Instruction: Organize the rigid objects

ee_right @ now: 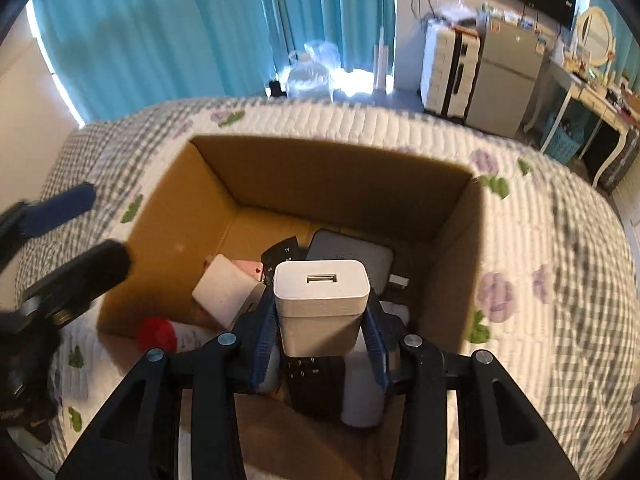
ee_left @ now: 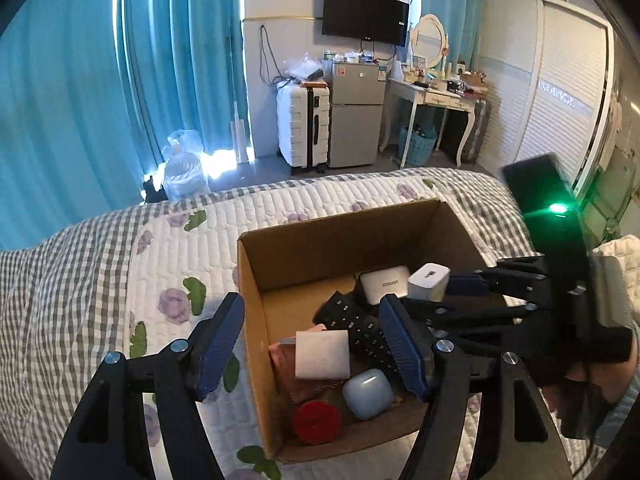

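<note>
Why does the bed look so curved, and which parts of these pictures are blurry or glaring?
Fisheye lenses bend both views. Left wrist view: sunlight under the curtain glares white; a green light flares. Right wrist view: the other hand-held gripper and the bed are smeared; the charger stays sharp.

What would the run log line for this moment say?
right gripper: shut on white USB charger, above cardboard box | left gripper: open, empty

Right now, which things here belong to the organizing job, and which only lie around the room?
Job: white USB charger held in the right gripper; cardboard box; black remote; blue earbud case; red lid.

Around: suitcase; small fridge; TV; curtains.
</note>
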The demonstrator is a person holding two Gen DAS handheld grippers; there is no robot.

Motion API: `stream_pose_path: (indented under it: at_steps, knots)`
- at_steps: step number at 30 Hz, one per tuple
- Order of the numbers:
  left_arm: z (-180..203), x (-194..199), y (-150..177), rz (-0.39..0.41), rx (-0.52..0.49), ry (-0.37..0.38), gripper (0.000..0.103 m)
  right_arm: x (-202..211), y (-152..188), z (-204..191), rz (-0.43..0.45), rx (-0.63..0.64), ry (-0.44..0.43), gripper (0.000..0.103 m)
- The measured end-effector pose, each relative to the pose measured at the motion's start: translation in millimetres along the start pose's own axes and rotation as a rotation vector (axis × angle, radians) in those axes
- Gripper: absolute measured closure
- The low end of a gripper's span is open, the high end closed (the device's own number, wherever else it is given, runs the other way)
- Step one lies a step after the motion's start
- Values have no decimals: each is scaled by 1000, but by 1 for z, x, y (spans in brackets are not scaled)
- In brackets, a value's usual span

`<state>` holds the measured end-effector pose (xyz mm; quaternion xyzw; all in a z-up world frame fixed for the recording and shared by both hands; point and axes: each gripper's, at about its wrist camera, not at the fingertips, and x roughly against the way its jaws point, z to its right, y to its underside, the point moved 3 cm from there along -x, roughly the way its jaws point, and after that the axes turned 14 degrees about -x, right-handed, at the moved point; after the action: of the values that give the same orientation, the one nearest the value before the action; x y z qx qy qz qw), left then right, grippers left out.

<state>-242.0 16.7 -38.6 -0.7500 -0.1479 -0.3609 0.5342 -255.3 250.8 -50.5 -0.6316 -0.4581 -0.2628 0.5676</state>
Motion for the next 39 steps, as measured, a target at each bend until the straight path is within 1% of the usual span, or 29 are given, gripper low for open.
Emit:
stream_pose_path:
  at_steps: [2, 6, 7, 9, 12, 14, 16, 18, 19, 22, 24, 26, 27, 29, 32, 35, 36, 37, 38, 39]
  knots:
    - [-2, -2, 3, -2, 4, -2, 31, -7, 0, -1, -7, 4, 18, 63]
    - [-4, -3, 9, -8, 13, -3, 31, -10, -3, -3, -12, -18, 1, 63]
    - [-4, -1, 10, -6, 13, -3, 31, -9, -4, -2, -8, -22, -3, 59]
    - [-4, 5, 12, 4, 17, 3, 31, -2, -4, -1, 16, -27, -3, 53]
    - [-2, 18, 9, 27, 29, 23, 31, 16, -6, -2, 55, -27, -16, 53]
    - [0, 34, 4, 55, 27, 18, 31, 29, -9, -3, 83, -28, -8, 53]
    - [2, 48, 0, 78, 17, 3, 31, 48, -11, -4, 121, -32, -14, 52]
    - [4, 69, -6, 116, 12, -15, 31, 72, -11, -7, 157, -38, -22, 52]
    - [6, 84, -9, 148, 16, -27, 31, 85, -10, -9, 178, -35, -24, 52]
    - [10, 115, -18, 202, 19, -41, 30, 121, -6, -15, 238, -16, -12, 52]
    - [15, 140, -23, 244, 11, -53, 30, 150, 0, -21, 288, 8, -1, 52]
    - [22, 170, -26, 301, -2, -72, 27, 178, 10, -28, 340, 33, 8, 52]
    - [23, 180, -26, 318, -4, -75, 26, 194, 17, -32, 367, 47, 14, 50]
    - [31, 207, -23, 361, -13, -92, 25, 220, 32, -39, 412, 66, 20, 47]
    - [40, 235, -14, 396, -31, -125, 23, 256, 61, -46, 475, 79, 20, 43]
    - [44, 252, 1, 418, -12, -157, 21, 275, 86, -46, 515, 62, 1, 37]
    - [44, 255, 7, 421, -1, -169, 20, 279, 93, -45, 533, 52, -2, 32]
    - [44, 257, 12, 420, 5, -176, 19, 282, 98, -44, 545, 48, -8, 22]
    - [44, 257, 18, 420, 13, -174, 19, 285, 105, -44, 567, 46, -21, 17]
    - [43, 256, 24, 422, 21, -180, 19, 286, 109, -44, 589, 44, -33, 7]
